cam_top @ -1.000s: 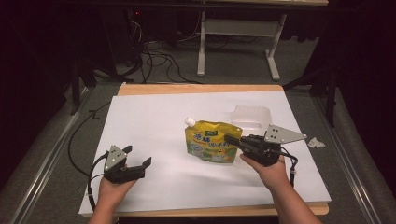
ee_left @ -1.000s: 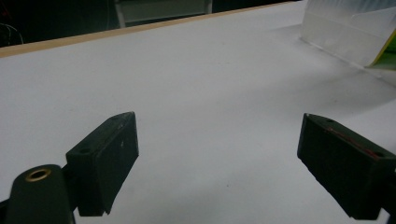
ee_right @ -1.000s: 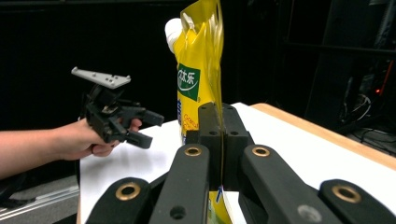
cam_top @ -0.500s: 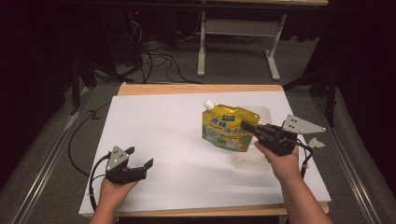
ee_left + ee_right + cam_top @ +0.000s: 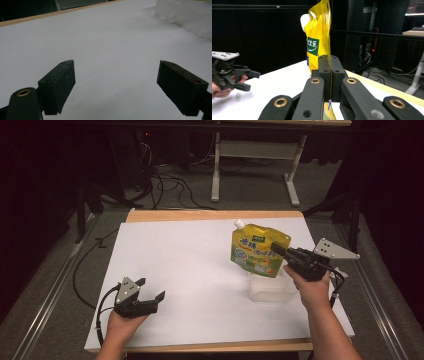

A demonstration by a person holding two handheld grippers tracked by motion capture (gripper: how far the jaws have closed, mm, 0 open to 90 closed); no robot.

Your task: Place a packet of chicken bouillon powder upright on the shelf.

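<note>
White table (image 5: 200,265) — right tool (image 5: 280,251) clamps pouch (image 5: 257,249).

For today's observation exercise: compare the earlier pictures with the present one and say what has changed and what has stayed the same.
The right gripper, shut on the yellow pouch throughout, has carried it up off the white table and rightward, so it now hangs over the clear plastic container. The left gripper stayed open and in place at the near left; the container has not moved.

White table surface (image 5: 200,265), wooden edge; cables (image 5: 160,175) on floor beyond (dark), white desk frame (image 5: 250,160).
</note>
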